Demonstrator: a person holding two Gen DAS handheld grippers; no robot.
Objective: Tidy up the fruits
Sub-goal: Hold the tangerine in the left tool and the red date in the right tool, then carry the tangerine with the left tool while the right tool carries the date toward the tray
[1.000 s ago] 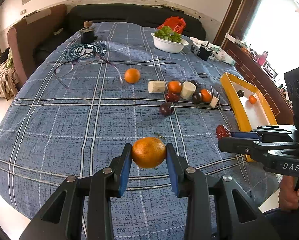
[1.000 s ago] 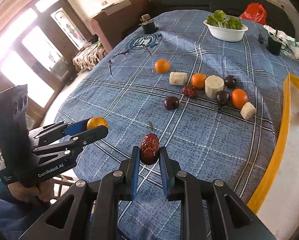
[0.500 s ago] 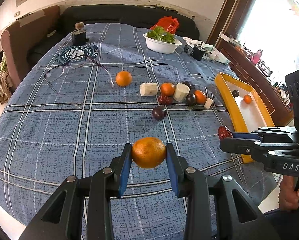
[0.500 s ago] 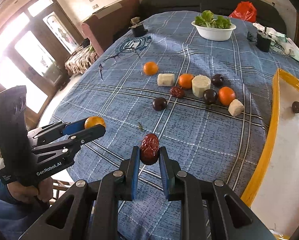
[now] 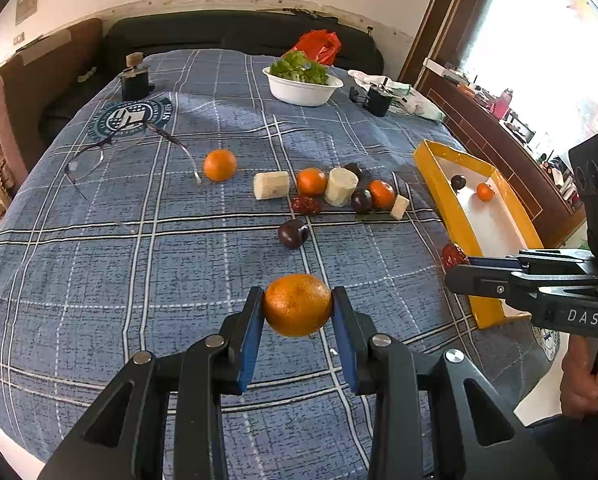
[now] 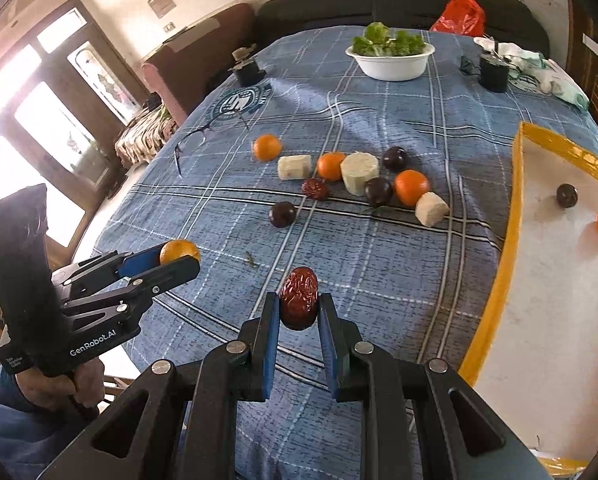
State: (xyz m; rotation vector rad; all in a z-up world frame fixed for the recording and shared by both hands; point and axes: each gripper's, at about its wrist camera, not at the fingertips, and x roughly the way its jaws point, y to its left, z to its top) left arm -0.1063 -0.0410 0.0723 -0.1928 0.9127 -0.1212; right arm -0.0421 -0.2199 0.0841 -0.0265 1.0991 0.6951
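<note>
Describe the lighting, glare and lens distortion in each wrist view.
Left wrist view: the window at upper right is blown out to white; the plaid tablecloth bulges barrel-like, its lines curving; the held orange is sharp. Right wrist view: the glass doors at left glare white, the yellow tray bends along the edge, and the red date is crisp.

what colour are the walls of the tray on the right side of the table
Yellow walls on the tray, with a white floor inside; clearest in the right wrist view.
</note>
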